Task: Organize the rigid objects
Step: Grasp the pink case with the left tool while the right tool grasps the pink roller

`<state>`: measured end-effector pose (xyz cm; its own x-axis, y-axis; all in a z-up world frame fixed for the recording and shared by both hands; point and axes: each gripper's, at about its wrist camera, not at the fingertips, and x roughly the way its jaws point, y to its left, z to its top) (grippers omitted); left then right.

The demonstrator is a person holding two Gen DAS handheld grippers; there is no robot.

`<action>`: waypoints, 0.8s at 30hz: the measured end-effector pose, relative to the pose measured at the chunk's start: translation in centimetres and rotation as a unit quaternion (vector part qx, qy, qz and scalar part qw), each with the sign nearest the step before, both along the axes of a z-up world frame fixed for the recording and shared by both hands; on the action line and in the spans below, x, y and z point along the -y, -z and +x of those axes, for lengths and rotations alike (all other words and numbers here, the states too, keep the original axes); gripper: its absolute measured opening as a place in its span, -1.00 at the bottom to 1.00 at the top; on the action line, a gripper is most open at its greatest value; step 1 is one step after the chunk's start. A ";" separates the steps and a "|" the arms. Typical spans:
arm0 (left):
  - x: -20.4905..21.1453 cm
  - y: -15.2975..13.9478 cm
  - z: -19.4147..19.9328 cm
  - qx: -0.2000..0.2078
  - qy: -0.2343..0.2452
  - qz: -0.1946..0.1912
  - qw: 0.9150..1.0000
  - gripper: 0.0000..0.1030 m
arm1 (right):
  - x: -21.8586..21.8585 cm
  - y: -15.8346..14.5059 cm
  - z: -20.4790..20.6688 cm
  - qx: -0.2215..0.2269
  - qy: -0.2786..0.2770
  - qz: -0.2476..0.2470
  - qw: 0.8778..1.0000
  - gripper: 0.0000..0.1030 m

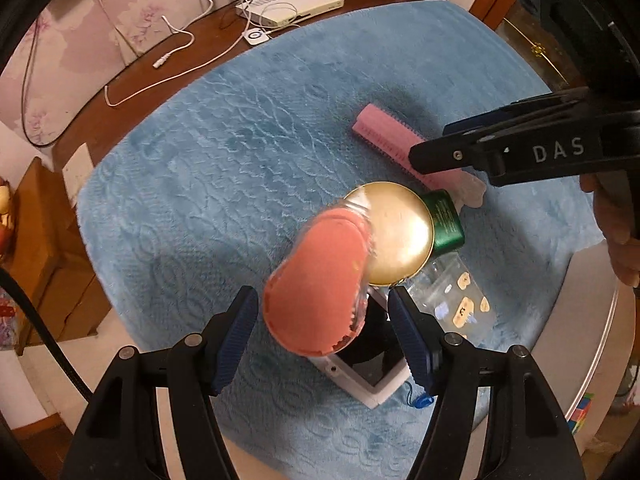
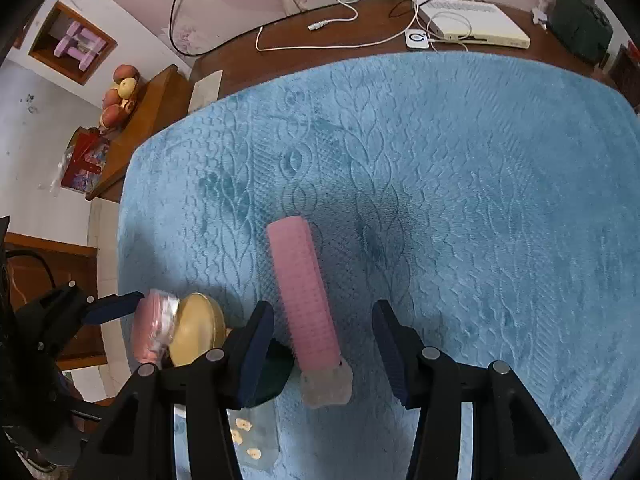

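A salmon-pink oval object, blurred, sits between the open fingers of my left gripper, above a gold round tin; contact with the pads is unclear. A green-capped clear bottle and a white frame lie beneath. A pink ridged comb with a clear end piece lies on the blue towel. My right gripper is open and straddles the comb's lower half without gripping it. The right gripper also shows in the left wrist view, over the comb.
The towel covers a brown desk. At the back are a white box, a white puck, white cables and a dark green case. A side shelf at the left holds apples.
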<state>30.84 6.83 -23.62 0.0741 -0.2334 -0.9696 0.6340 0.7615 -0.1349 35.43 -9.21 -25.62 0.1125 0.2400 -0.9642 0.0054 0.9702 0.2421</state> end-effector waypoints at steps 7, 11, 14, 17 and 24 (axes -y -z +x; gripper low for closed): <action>-0.1 0.4 0.9 -0.013 0.003 -0.011 1.000 0.37 | 0.1 1.1 0.5 -0.013 0.002 0.012 1.000 -0.26; -0.6 0.4 2.2 -0.015 -0.017 -0.020 1.000 0.37 | -0.2 1.1 0.7 -0.014 -0.005 0.007 1.000 -0.40; -1.0 0.7 3.0 -0.026 -0.036 -0.025 0.999 0.37 | -0.5 1.0 0.9 -0.017 -0.009 0.006 1.000 -0.47; -1.4 1.1 4.1 -0.045 -0.063 -0.035 0.996 0.37 | -0.9 1.1 1.0 -0.019 -0.011 -0.001 1.000 -0.47; -0.6 1.8 4.9 -0.060 -0.085 -0.024 0.994 0.37 | -1.3 1.1 0.9 -0.020 -0.015 -0.014 1.000 -0.51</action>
<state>35.71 7.42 -25.45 0.0019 -0.2730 -0.9620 0.4732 0.8477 -0.2396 36.29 -7.89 -26.70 0.0661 0.2149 -0.9744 -0.0151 0.9766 0.2144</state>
